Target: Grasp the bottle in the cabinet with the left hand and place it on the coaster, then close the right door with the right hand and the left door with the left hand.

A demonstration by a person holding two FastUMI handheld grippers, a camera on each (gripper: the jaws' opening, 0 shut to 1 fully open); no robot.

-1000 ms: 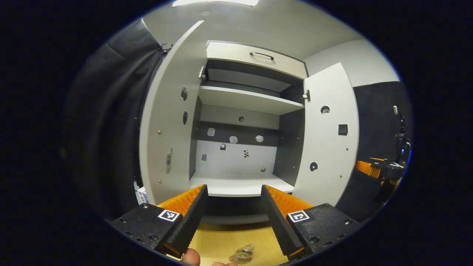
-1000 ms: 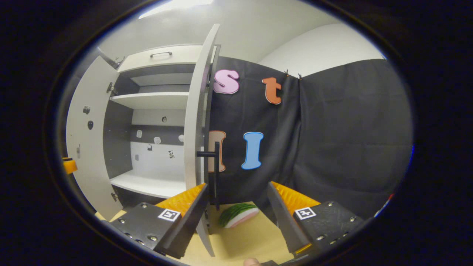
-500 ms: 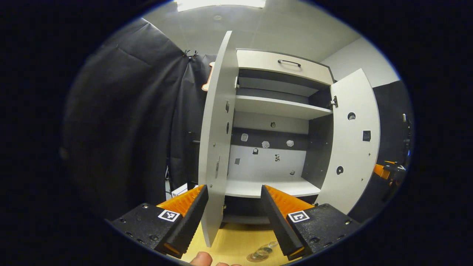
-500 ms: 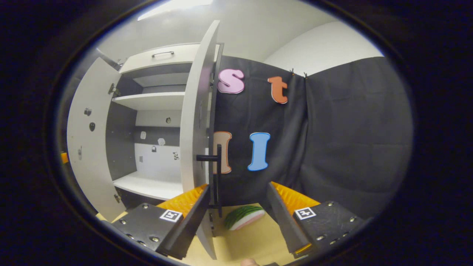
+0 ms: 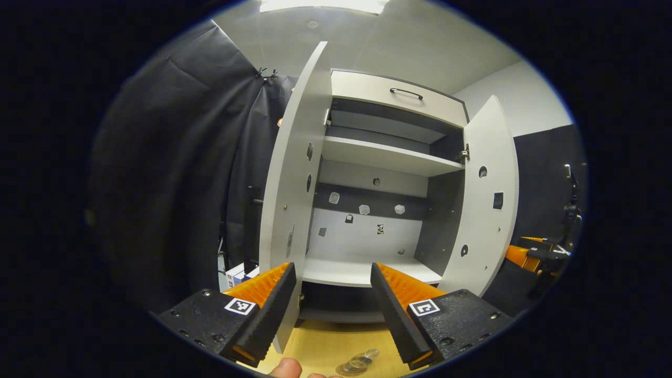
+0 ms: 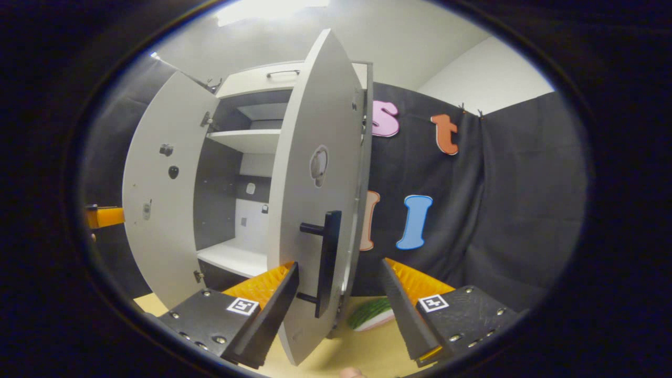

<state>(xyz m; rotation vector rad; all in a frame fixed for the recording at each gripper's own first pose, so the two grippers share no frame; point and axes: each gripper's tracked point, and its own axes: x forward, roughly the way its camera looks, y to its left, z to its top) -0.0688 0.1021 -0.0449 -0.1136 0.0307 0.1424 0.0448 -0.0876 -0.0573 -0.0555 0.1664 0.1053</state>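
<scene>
In the left gripper view, the left gripper [image 5: 332, 304] hangs open before the cabinet [image 5: 367, 210]; the bottle [image 5: 358, 363] lies at bottom centre. In the right gripper view, the open right gripper [image 6: 338, 310] straddles the right door [image 6: 315, 199] and its black handle [image 6: 326, 262].

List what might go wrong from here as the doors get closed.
1. The right door stands between the open right gripper fingers, its handle close by; a finger could snag the handle.
2. The left door's edge sits by the left gripper, which might clip it.
3. The bottle lies near the table edge, at risk if bumped.
</scene>
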